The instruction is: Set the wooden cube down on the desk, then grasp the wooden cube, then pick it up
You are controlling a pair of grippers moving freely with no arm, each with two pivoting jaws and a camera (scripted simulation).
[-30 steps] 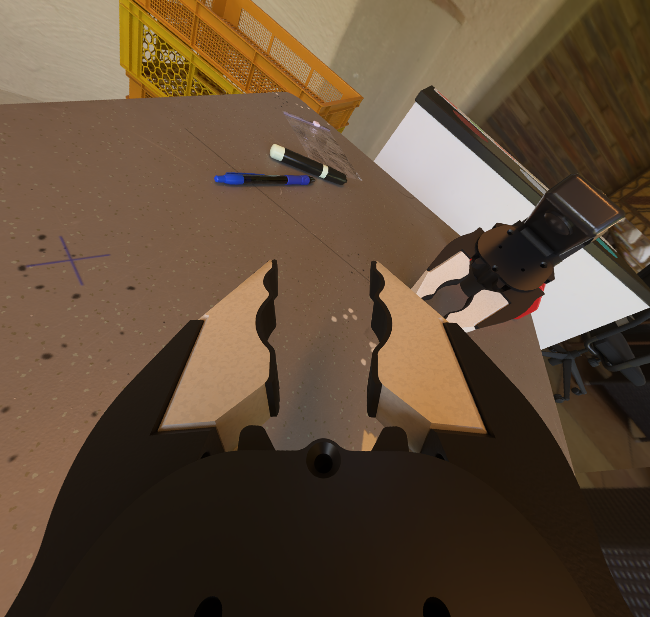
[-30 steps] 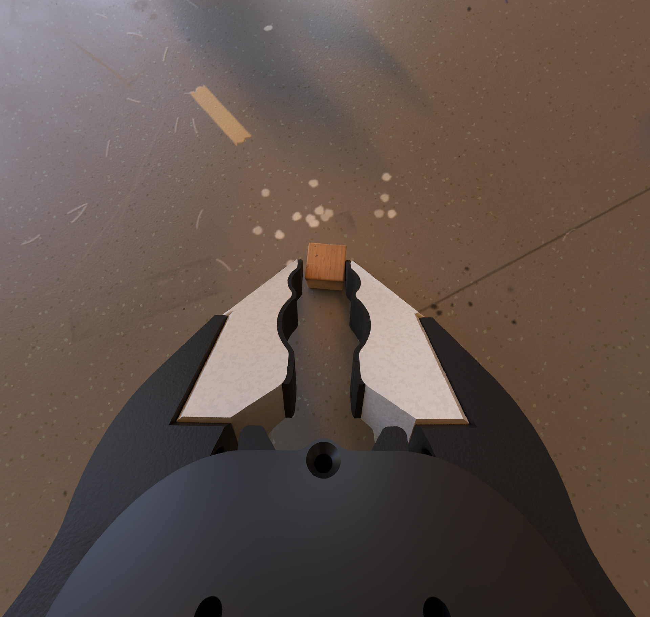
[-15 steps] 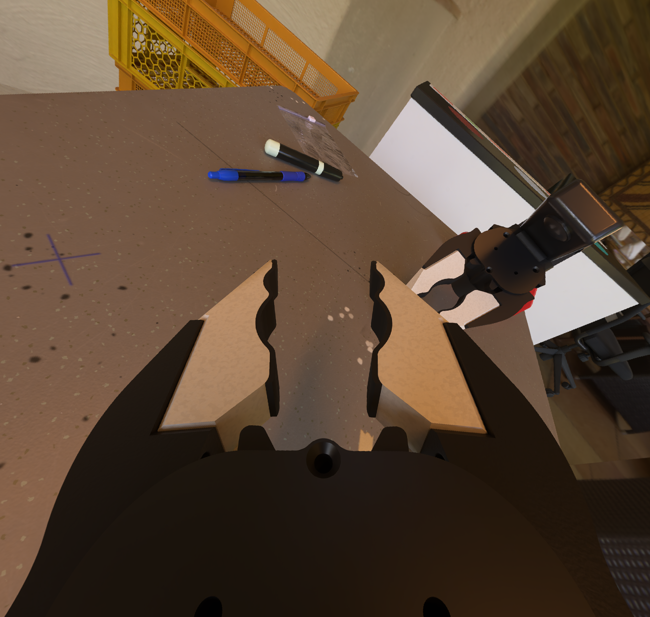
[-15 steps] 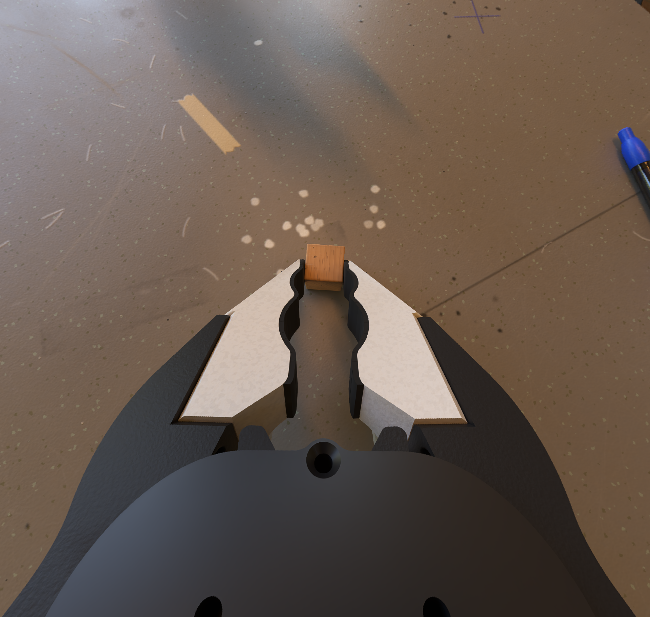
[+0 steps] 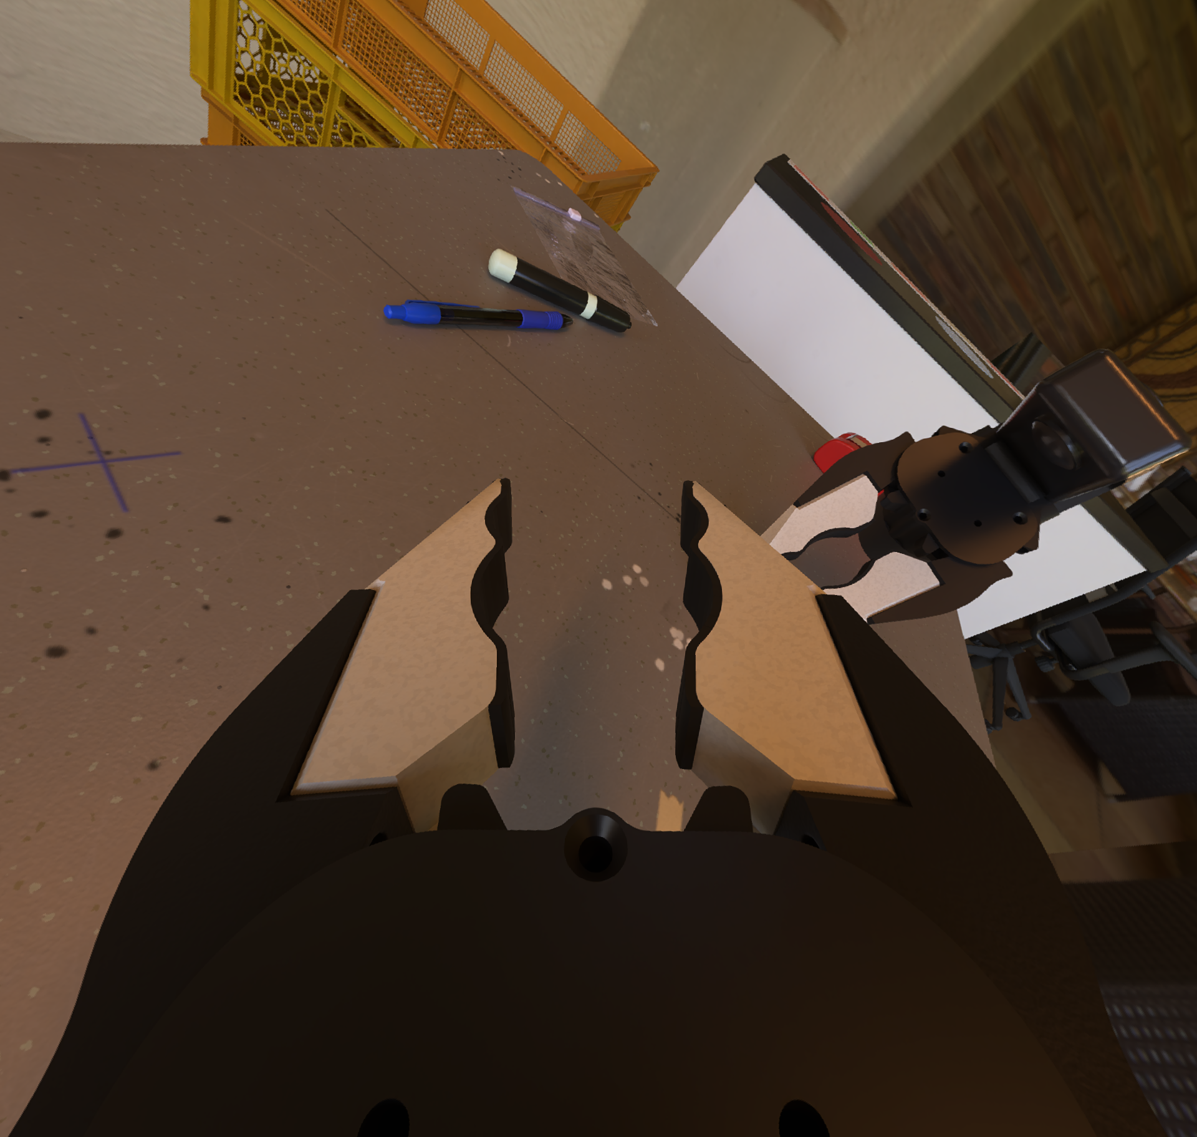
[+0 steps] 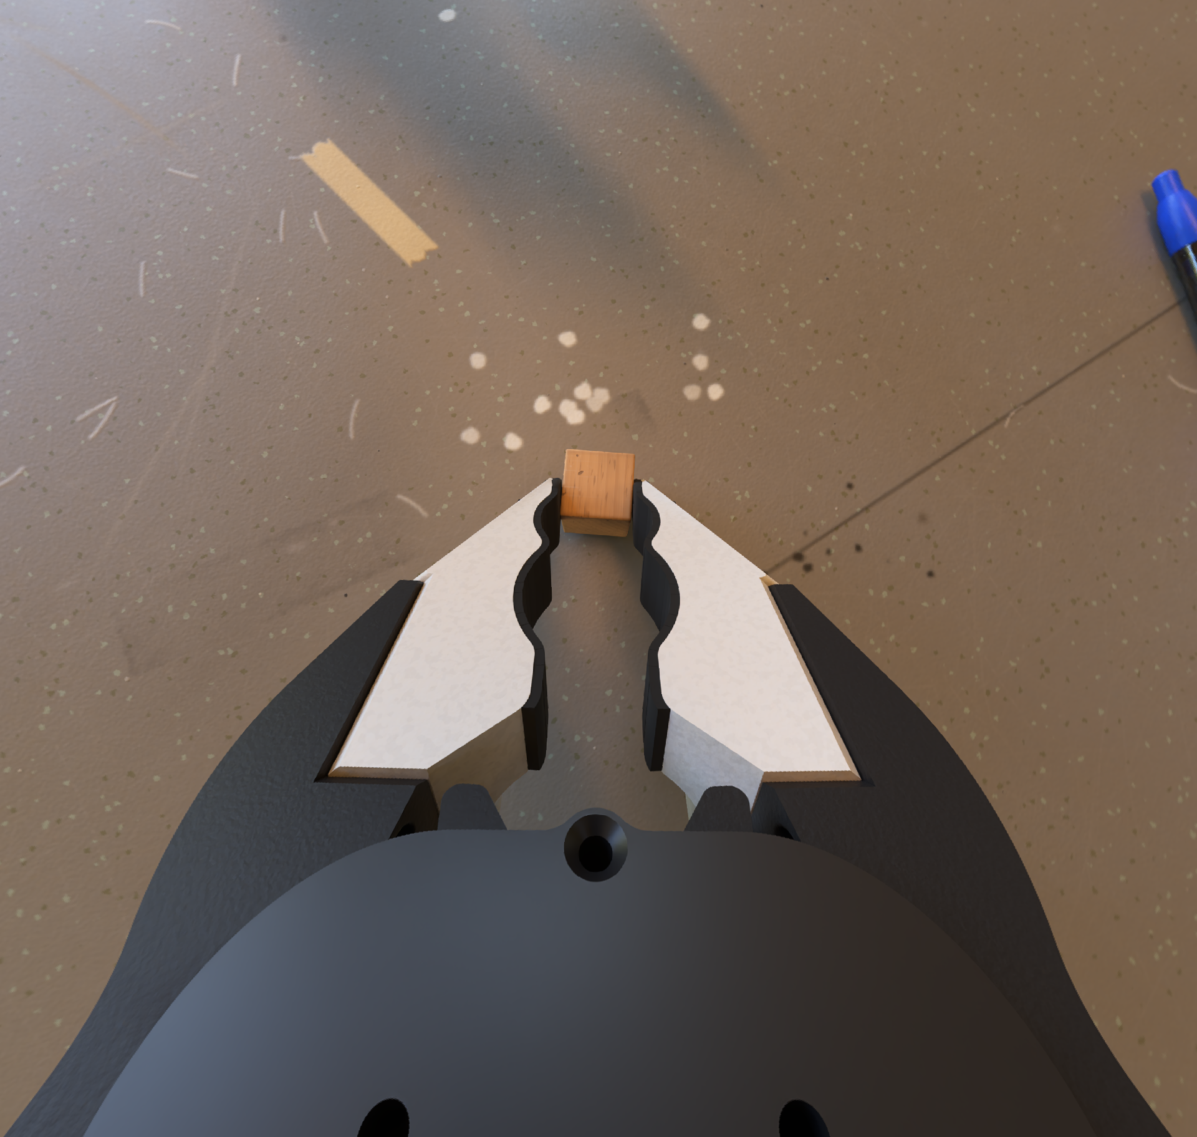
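Note:
The small wooden cube (image 6: 596, 487) sits between the fingertips of my right gripper (image 6: 596, 490), whose jaws are shut on its two sides over the brown speckled desk (image 6: 907, 652). I cannot tell whether the cube touches the desk. My left gripper (image 5: 596, 490) is open and empty, low over the desk. The right gripper also shows in the left wrist view (image 5: 787, 545), at the right near the desk's edge. Its tips and the cube are hidden there behind my left gripper's right finger.
A blue pen (image 5: 473, 315), a black marker (image 5: 560, 289) and a clear plastic bag (image 5: 583, 250) lie at the far side. Orange and yellow crates (image 5: 388, 56) stand behind the desk. A whiteboard (image 5: 842, 341) and a red object (image 5: 835, 451) are beyond the right edge. A tape strip (image 6: 369, 202) lies ahead of the cube.
The right jaws have narrowed slightly onto the cube. The right view has shifted, bringing the blue pen's end into view. In the left view the right gripper has moved slightly right and the red object now shows above it.

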